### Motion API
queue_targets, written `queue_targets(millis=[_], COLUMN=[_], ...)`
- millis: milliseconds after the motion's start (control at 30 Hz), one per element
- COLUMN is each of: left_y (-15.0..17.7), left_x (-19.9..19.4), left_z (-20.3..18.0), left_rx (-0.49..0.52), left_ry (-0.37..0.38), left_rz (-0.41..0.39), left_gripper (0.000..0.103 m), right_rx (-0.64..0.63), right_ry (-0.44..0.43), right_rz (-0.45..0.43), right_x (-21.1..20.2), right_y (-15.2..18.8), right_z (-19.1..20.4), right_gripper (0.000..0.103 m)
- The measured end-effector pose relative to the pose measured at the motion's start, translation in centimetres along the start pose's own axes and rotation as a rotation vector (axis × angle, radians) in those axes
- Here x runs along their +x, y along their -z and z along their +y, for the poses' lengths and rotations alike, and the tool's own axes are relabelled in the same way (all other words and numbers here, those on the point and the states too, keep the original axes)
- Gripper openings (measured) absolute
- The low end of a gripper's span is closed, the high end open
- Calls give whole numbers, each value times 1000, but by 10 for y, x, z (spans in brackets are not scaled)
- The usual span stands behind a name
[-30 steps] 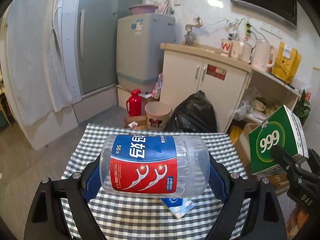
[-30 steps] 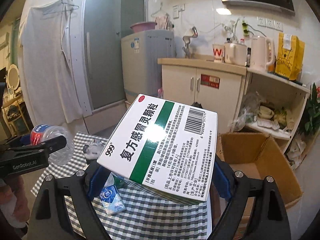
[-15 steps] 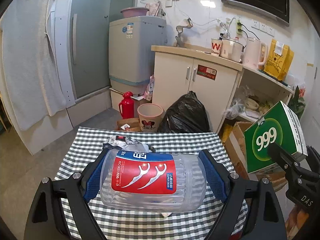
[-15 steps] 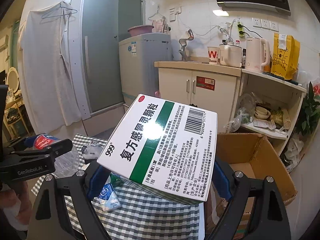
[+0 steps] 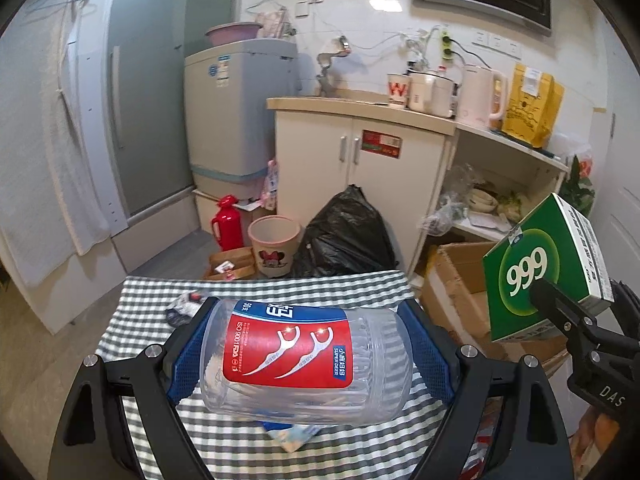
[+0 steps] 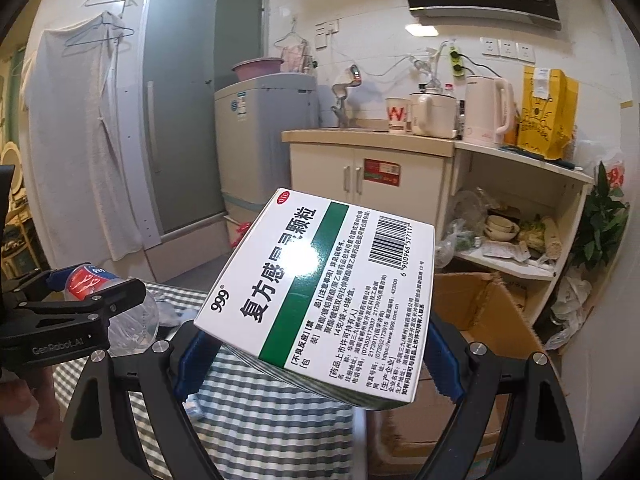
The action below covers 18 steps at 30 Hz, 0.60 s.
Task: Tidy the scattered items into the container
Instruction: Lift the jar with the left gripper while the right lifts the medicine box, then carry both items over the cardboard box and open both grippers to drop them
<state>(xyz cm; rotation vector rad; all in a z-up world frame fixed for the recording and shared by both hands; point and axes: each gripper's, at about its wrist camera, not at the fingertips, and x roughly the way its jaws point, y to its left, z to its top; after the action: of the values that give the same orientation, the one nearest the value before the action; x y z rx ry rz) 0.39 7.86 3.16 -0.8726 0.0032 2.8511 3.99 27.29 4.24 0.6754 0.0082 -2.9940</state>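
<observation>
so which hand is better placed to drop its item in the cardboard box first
Right. Its tool holds the medicine box beside the open cardboard box; the left tool holds the floss jar over the table.

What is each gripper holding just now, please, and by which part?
The left gripper clamps the floss-pick jar across its two ends. The right gripper clamps the green-and-white medicine box by its opposite side edges.

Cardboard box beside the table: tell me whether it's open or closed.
Open. The cardboard box has its flaps standing up, and both views show its bare inner walls. Its bottom is hidden, so contents cannot be told.
</observation>
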Motion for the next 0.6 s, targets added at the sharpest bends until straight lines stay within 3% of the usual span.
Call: queue_targets(millis=[600], left_y=[-29], left_x=[42], left_z=[-107], left_rx=[86], left_ry=[179], left_rz=[10], left_gripper=[89], right_rx=[48], right_ry=[219], right_rz=[73], right_x=[0], right_y=[7], right_z=[-107], right_gripper=[88])
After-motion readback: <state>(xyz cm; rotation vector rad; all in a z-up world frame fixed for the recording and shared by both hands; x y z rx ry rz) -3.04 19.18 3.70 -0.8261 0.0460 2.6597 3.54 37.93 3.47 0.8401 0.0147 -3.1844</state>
